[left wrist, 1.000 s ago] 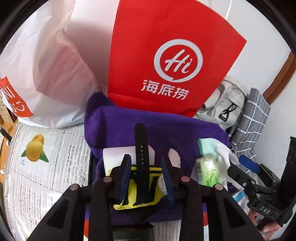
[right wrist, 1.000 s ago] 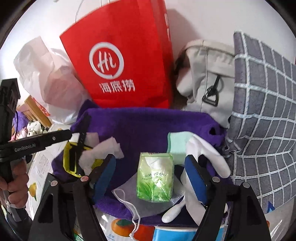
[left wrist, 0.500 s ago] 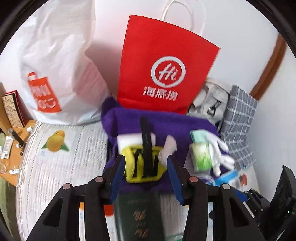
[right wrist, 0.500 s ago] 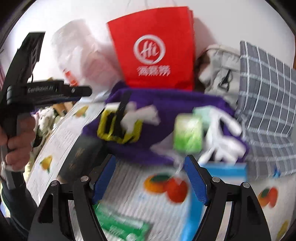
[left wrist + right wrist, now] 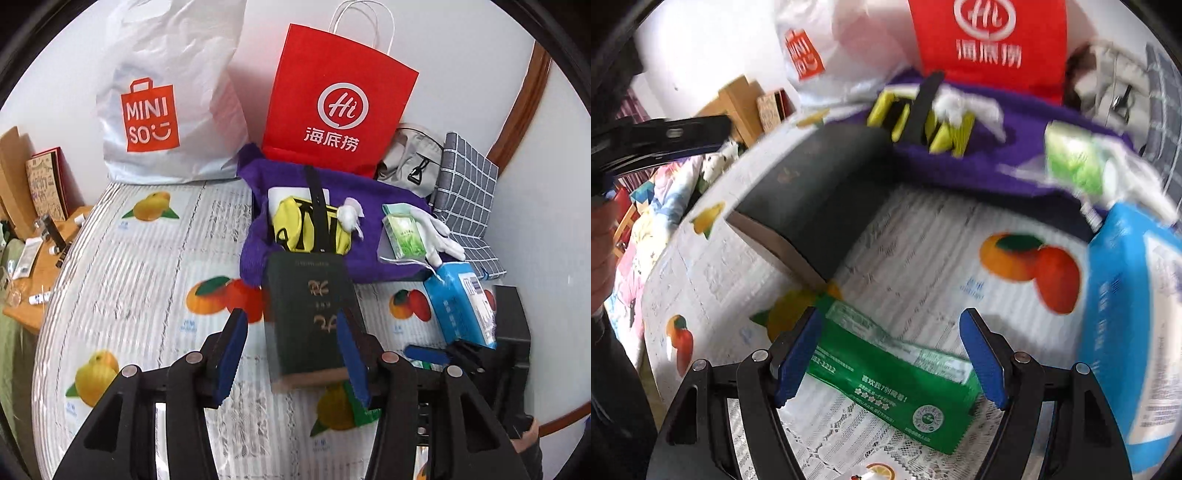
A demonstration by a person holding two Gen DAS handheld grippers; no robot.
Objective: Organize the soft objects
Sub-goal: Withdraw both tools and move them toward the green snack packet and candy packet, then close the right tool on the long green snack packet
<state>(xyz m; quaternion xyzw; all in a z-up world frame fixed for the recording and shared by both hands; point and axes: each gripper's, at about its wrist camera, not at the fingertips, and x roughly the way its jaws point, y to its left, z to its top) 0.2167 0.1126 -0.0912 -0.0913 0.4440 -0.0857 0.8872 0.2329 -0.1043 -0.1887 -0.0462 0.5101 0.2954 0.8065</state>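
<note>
The left tool point(image 5: 290, 341) has just been opening, its jaws apart over a dark book point(image 5: 308, 314) without gripping it. The right tool point(image 5: 890, 354) gapes wide above a green packet point(image 5: 901, 380), holding nothing.

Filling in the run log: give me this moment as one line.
left gripper: open, over dark book | right gripper: open, over green packet | purple towel: holds soft items

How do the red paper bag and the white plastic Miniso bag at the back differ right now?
The red paper bag stands stiff with flat, sharp-edged sides; the white plastic Miniso bag is crumpled and bulging. The red bag has white twisted handles showing on top; no handles show on the white one. The red bag carries a white round logo; the white bag an orange square one. Both stand against the wall behind the purple towel.
</note>
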